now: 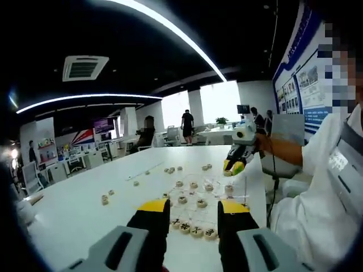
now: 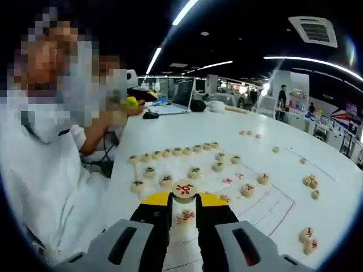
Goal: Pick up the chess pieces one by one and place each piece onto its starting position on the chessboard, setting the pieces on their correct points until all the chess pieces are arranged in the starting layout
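In the left gripper view, the left tool (image 1: 194,207) rises from the bottom centre with its yellow-tipped jaws spread apart and nothing between them. Beyond the tips, a row of chess pieces (image 1: 195,229) lies low in the frame on the white counter (image 1: 85,198), with more pieces scattered toward the middle. At centre right the right tool (image 1: 233,166) hangs above the counter, held by a person in a white shirt (image 1: 317,187) at the right edge. Its own jaws are too small to read there.

In the right gripper view, the right tool (image 2: 184,199) comes up from the bottom centre, jaws drawn in on a round red-marked piece (image 2: 184,188) pinched at the tips. It sits over the pale chessboard (image 2: 266,209), whose thin red lines show at lower right. A long row of dark-marked pieces (image 2: 173,152) runs across the middle of the frame, and loose pieces lie along the right side. Another red-marked piece (image 2: 185,216) seems to lie on the board between the jaws, though it is partly hidden. The other hand-held tool (image 2: 131,102) shows at upper left.
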`<state>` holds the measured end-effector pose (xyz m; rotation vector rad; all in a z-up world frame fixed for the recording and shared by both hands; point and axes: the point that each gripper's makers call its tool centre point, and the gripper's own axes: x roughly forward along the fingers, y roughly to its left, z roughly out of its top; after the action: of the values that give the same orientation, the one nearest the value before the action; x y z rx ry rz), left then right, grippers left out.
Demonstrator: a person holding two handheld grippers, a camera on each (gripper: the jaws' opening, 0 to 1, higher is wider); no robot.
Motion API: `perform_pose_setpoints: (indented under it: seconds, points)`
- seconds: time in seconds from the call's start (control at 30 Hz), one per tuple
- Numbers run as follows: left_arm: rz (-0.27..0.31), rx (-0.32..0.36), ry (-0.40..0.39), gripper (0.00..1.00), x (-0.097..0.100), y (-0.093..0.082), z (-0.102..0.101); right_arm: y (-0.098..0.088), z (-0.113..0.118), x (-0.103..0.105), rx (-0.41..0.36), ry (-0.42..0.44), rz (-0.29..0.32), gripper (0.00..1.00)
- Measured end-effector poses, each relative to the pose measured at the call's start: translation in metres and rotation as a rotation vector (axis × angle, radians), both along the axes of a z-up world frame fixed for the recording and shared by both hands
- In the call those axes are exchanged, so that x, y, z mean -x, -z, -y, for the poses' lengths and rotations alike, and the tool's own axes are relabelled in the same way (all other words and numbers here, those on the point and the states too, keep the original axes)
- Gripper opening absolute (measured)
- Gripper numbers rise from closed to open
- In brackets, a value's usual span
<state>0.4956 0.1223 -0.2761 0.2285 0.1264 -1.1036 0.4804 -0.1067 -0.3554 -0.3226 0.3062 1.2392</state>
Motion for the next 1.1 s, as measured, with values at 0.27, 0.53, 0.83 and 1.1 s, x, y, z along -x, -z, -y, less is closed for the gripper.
perform_pose_setpoints:
  seconds: [0.27, 0.53, 0.83, 1.1]
  points:
    - [-0.001, -0.005, 0.003, 0.35, 0.001, 0.001, 0.001, 0.022, 0.001, 0.032, 0.053, -0.091, -0.008, 0.18]
    - [0.0, -0.001, 0.001, 0.35, 0.0, 0.0, -0.001, 0.035, -0.005, 0.038, 0.082, -0.122, -0.04, 0.18]
    - [0.001, -0.002, 0.01, 0.35, 0.003, 0.001, 0.0, 0.048, 0.0, 0.036, 0.119, -0.105, -0.054, 0.18]
    - [0.003, -0.005, 0.015, 0.35, 0.004, 0.001, 0.001, 0.047, 0.001, 0.037, 0.103, -0.087, -0.076, 0.36]
